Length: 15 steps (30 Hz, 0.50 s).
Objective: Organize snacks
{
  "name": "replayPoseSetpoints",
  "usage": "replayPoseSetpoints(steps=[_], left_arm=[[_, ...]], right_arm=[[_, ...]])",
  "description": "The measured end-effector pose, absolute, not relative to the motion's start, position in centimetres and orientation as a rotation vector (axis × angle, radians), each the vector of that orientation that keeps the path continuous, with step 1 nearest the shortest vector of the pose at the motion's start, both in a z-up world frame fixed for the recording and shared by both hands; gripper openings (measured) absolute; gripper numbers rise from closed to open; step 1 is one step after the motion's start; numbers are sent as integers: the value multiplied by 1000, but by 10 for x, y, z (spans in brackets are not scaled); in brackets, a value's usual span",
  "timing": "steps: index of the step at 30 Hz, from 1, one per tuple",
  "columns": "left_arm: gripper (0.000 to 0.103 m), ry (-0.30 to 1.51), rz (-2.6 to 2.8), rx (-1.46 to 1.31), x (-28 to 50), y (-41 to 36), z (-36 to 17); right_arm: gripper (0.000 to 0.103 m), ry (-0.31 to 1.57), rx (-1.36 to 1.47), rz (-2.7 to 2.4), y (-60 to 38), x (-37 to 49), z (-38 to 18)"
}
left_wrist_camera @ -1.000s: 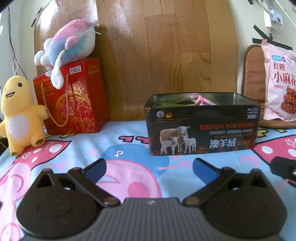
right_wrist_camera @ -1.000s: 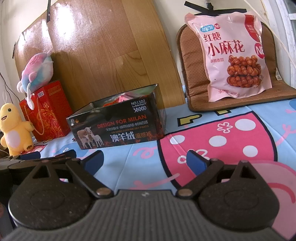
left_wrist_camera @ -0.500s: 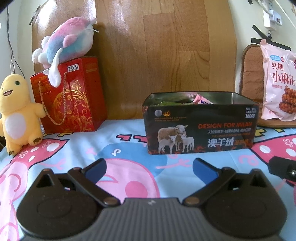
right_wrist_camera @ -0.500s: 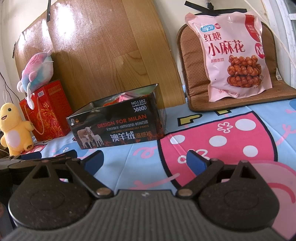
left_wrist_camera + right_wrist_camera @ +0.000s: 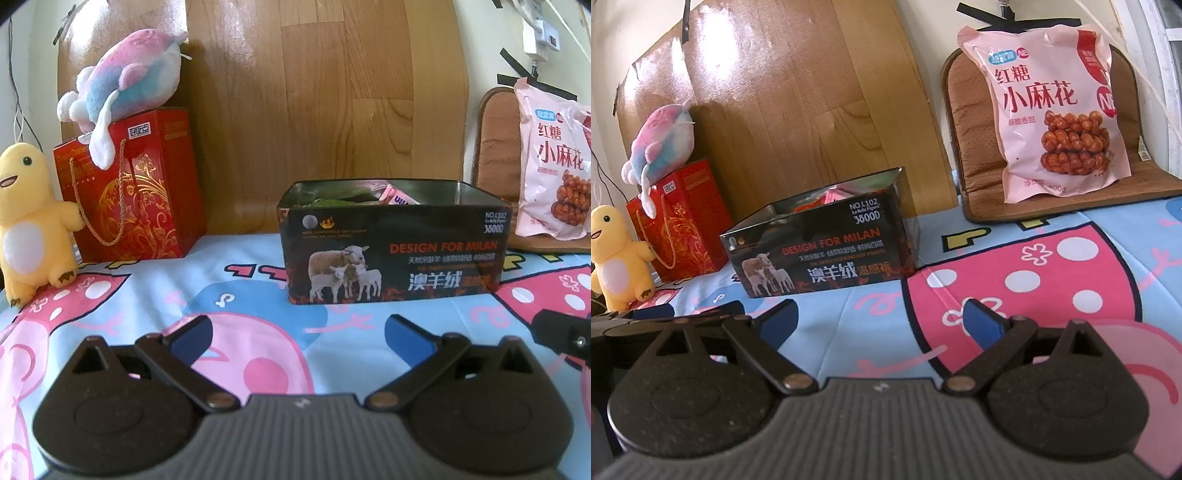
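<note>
Right now both tools are hovering low over the cartoon-print sheet (image 5: 1015,266), neither one carrying anything. The left gripper (image 5: 297,334) is holding its blue fingers spread wide, and the right gripper (image 5: 879,319) is doing the same.

Straight ahead of the left gripper, a little to its right, the dark tin box (image 5: 391,254) is standing open on the sheet, with a pink packet (image 5: 397,195) and something green (image 5: 325,202) poking above its rim. From the right gripper the box is sitting ahead and to the left. Further off, ahead and to the right of the right gripper, the big pink snack bag (image 5: 1056,110) is leaning upright against a brown cushion (image 5: 975,147). Well away on the left, the plush toys and red gift bag (image 5: 129,184) are just looking on.

My guess is that they are pausing between picks, with the big bag as the one snack I can see outside the box. Next, the right gripper would be reaching forward and rightward, closing on the bag's edge.

Compared with a second ago, the left gripper is sitting slightly farther left, the box drifting rightward in its view; the right one is hardly budging.
</note>
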<state>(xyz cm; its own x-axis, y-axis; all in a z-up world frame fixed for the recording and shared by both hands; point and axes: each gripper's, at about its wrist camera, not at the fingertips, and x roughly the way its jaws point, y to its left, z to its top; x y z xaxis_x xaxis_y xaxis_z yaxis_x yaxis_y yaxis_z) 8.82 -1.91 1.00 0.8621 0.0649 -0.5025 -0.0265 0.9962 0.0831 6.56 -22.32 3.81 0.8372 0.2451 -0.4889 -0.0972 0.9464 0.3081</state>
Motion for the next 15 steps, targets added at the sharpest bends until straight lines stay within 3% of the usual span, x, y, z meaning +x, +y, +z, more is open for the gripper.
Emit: replayPoseSetpoints(steps=[15], left_arm=[[103,526,44,71,87,-19,10]], right_arm=[[98,546,286,186,-224,65,38]])
